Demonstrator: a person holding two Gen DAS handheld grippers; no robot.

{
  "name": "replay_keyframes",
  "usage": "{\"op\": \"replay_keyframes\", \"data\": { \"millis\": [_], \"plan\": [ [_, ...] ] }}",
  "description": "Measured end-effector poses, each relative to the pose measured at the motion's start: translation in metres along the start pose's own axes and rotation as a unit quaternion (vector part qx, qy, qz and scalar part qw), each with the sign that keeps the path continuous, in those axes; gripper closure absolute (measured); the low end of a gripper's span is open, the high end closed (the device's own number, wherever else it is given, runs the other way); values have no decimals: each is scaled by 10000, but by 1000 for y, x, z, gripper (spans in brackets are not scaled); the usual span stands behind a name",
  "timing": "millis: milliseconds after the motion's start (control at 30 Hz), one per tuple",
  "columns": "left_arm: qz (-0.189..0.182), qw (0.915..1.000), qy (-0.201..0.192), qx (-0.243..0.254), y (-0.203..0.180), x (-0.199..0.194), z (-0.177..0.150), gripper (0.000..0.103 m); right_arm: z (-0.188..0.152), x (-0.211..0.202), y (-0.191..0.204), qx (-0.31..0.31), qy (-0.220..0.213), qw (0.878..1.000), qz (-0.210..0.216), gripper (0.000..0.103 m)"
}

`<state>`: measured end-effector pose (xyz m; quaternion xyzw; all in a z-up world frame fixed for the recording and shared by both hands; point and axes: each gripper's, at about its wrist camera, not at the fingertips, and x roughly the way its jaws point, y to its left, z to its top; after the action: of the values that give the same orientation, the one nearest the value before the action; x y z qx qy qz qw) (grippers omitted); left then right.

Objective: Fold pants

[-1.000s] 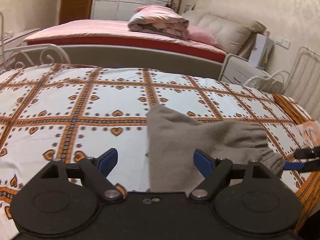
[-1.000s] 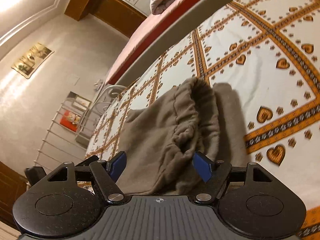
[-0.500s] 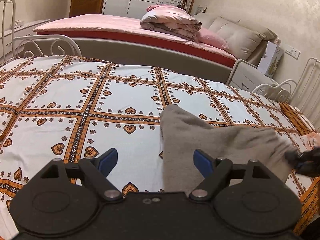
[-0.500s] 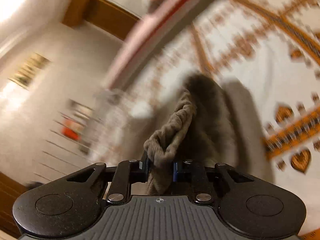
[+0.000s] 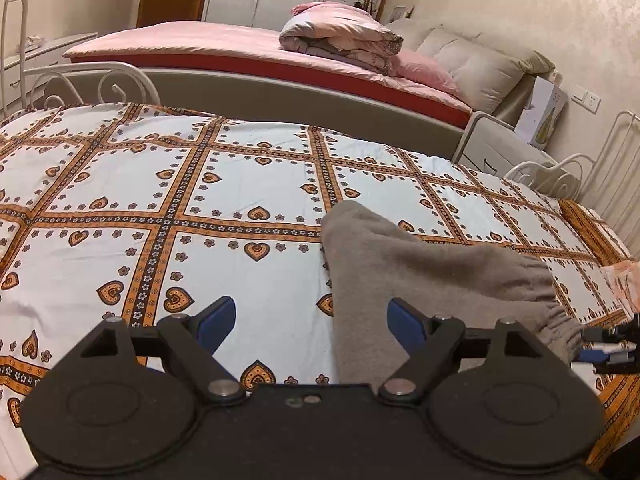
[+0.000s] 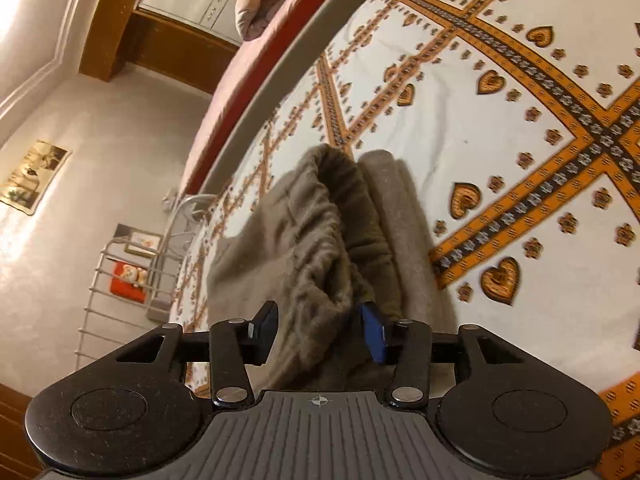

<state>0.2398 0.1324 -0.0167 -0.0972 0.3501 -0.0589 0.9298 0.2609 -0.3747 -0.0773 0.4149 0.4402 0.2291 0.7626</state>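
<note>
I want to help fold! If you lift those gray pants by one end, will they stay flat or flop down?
The gray pants would probably flop: the gathered waistband already bunches and sags. They look like thick, soft fleece, so likely not slippery.

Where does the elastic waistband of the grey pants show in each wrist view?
Left wrist: the waistband sits at lower right, beside the right gripper at the frame edge.
Right wrist: the waistband runs up the centre, between the open fingers.
Shared landmark: the folded pink quilt on the far bed.
</note>
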Motion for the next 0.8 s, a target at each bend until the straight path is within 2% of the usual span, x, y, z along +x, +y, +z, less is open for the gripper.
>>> {"op": "replay_keyframes", "data": {
  "millis": [133,233,300,367,433,700,733,767,800],
  "plan": [
    [10,10000,16,-39,2,1,-1,27,-3,-1,-4,135,45,9995,-277,55],
    [15,10000,66,-4,2,3,-1,27,0,2,-9,290,112,9994,-130,51],
    [29,9999,104,-17,3,5,-2,27,2,9,-9,260,148,9994,-146,46],
    [39,9999,125,-34,4,6,-2,27,8,19,-11,304,191,9993,-99,34],
    [34,9999,146,-22,4,7,-2,27,13,26,-9,305,219,9993,-16,30],
    [85,9997,236,8,7,8,-4,27,30,55,0,-17,295,9995,-98,29],
    [94,9996,249,26,7,8,-4,27,32,60,0,-46,370,9993,-69,25],
    [107,9996,258,47,7,8,-5,27,34,64,-1,-90,446,9990,-8,15],
    [122,9995,273,64,7,9,-5,27,36,67,-1,-131,549,9983,114,12]
  ]
}}
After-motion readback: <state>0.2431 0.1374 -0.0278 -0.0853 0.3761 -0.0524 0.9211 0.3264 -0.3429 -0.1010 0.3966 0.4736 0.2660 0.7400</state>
